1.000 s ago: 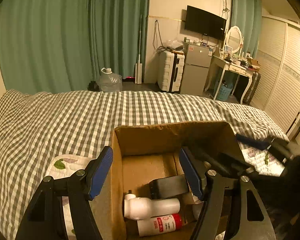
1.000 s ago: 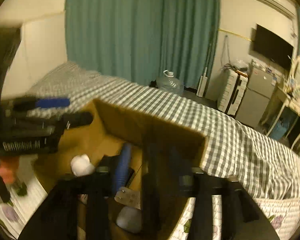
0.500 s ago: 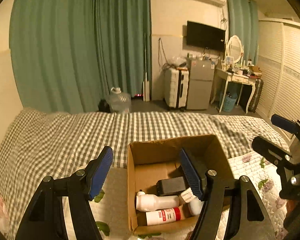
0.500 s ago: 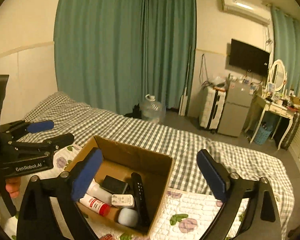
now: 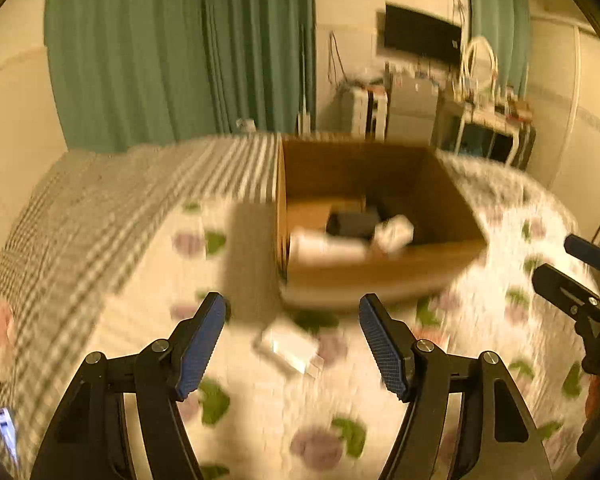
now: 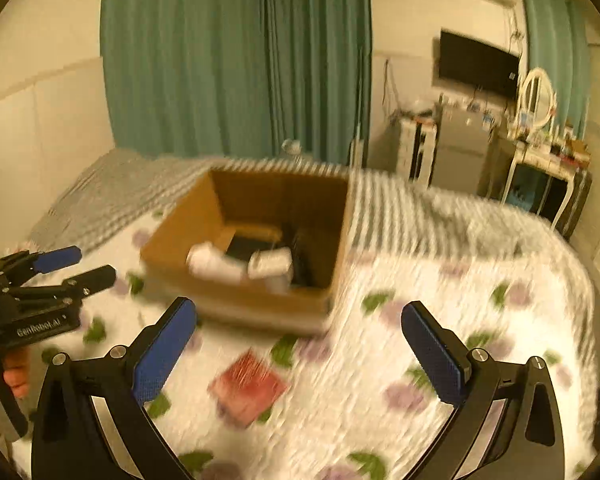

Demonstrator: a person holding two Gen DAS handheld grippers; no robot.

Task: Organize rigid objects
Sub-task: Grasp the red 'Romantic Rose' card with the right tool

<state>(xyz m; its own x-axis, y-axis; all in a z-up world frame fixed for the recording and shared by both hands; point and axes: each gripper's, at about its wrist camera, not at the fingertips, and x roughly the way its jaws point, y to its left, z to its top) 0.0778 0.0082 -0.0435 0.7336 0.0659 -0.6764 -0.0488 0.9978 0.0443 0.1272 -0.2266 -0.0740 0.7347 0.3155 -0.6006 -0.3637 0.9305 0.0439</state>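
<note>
The cardboard box (image 5: 380, 268) sits on the floral quilt (image 5: 140, 280) of the bed, now farther from both cameras than half a second ago; I have pulled both tongs back. Inside I count two white bottles (image 6: 216, 266), one dark block (image 5: 350, 222) and a dark upright item, all blurred. One clear packet (image 5: 290, 346) lies ahead of my left tongs (image 5: 292, 334), one red packet (image 6: 248, 384) ahead of my right tongs (image 6: 300, 340). Both tongs are spread wide, holding nothing.
</note>
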